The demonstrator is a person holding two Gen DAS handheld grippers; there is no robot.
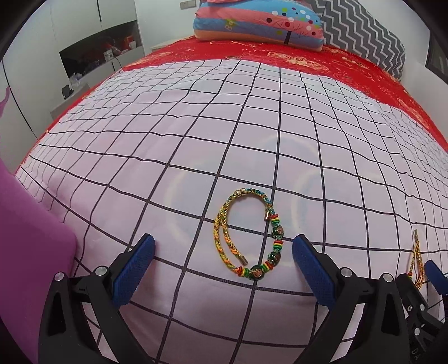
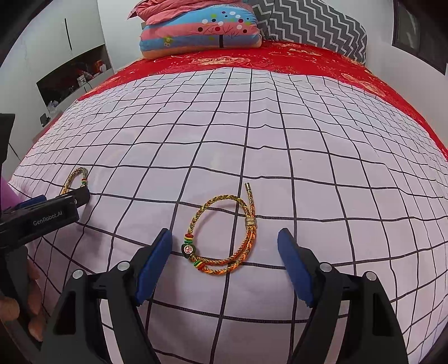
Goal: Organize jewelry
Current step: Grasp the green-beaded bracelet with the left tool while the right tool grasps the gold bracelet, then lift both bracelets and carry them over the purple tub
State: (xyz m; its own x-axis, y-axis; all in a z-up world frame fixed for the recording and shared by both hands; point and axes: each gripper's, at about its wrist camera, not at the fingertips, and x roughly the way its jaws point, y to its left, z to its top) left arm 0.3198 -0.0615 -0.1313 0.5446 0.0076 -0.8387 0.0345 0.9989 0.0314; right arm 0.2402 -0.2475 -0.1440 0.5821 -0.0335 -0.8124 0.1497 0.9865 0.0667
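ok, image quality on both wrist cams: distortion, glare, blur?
Left wrist view: strong fisheye bowing of the checked sheet, dark vignette in the corners, faint ring-shaped lens flare around the beaded bracelet, which is sharp. Right wrist view: same barrel bend and vignette, even soft light, no hard shadows; the braided bracelet is crisp, no motion blur.

Two bracelets (image 1: 250, 235) (image 2: 221, 236), perhaps three pillows (image 1: 259, 23)

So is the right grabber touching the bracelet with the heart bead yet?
Apart. The right wrist view shows the right gripper open, with bare sheet between each blue pad and the heart-bead bracelet.
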